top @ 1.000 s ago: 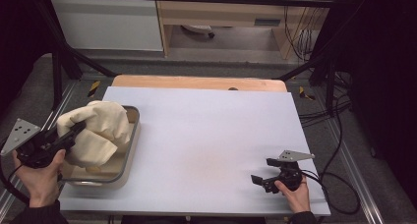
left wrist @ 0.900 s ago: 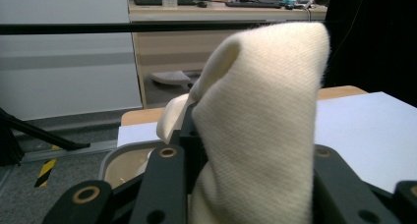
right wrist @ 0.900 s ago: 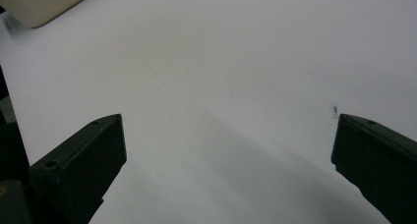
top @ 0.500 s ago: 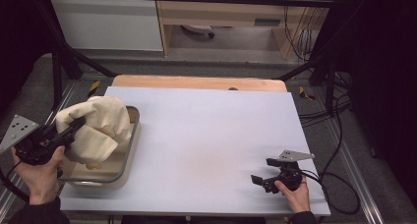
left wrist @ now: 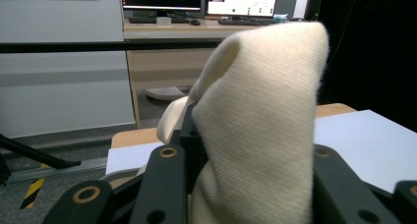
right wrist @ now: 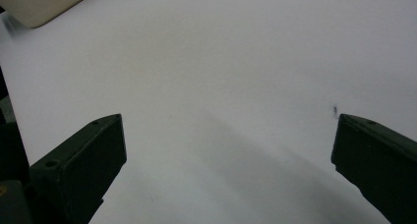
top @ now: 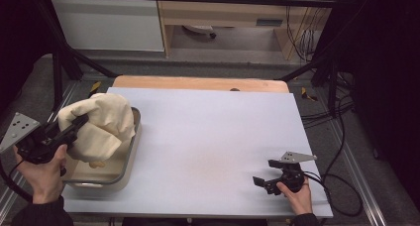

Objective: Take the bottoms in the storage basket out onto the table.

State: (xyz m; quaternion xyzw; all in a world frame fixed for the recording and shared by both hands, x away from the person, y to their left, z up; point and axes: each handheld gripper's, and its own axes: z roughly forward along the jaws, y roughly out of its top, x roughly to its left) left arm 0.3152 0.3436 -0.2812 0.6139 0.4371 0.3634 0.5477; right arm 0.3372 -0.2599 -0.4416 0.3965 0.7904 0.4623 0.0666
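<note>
Clamping cream cloth (top: 101, 124) above metal tray (top: 126, 159), left hand-held gripper (top: 74, 128); right hand-held gripper (top: 263, 182) wide open, empty.

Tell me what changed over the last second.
The left gripper, shut on the cream cloth, drew slightly back toward the table's left edge, and the cloth bunched and shifted a little with it above the metal tray. Nothing was taken up or let go. The right gripper stayed open and resting on the white table, and the tray kept its place.
</note>
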